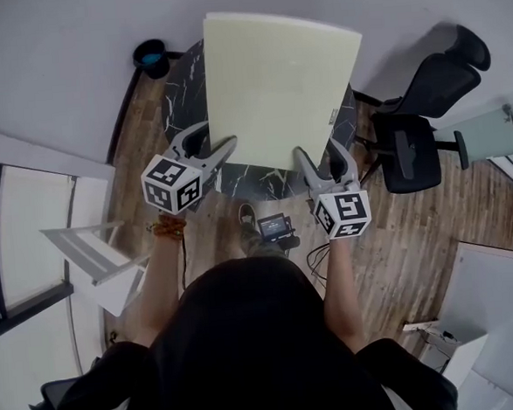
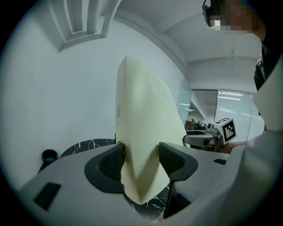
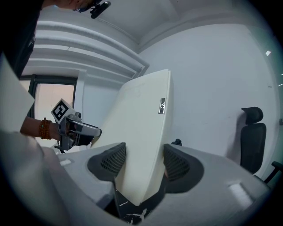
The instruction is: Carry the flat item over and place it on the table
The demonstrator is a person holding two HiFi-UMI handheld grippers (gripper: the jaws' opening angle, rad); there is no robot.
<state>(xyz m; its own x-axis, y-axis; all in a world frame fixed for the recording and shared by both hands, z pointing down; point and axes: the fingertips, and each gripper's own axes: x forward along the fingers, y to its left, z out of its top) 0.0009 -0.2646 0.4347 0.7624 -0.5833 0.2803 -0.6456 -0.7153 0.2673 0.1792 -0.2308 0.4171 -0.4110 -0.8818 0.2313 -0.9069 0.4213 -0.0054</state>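
A large pale cream flat rectangular panel (image 1: 279, 84) fills the upper middle of the head view, above a round black marble table with white veins (image 1: 177, 100). It is held at its two near corners. The left gripper (image 1: 213, 143) has its jaws clenched on the panel's lower left corner. In the left gripper view both dark ribbed pads (image 2: 112, 161) press its faces. The right gripper (image 1: 319, 156) grasps the lower right corner the same way. Whether the panel's lower edge touches the table I cannot tell. A black office chair (image 1: 426, 118) stands at the right, and a small dark round container (image 1: 151, 56) sits at the upper left.
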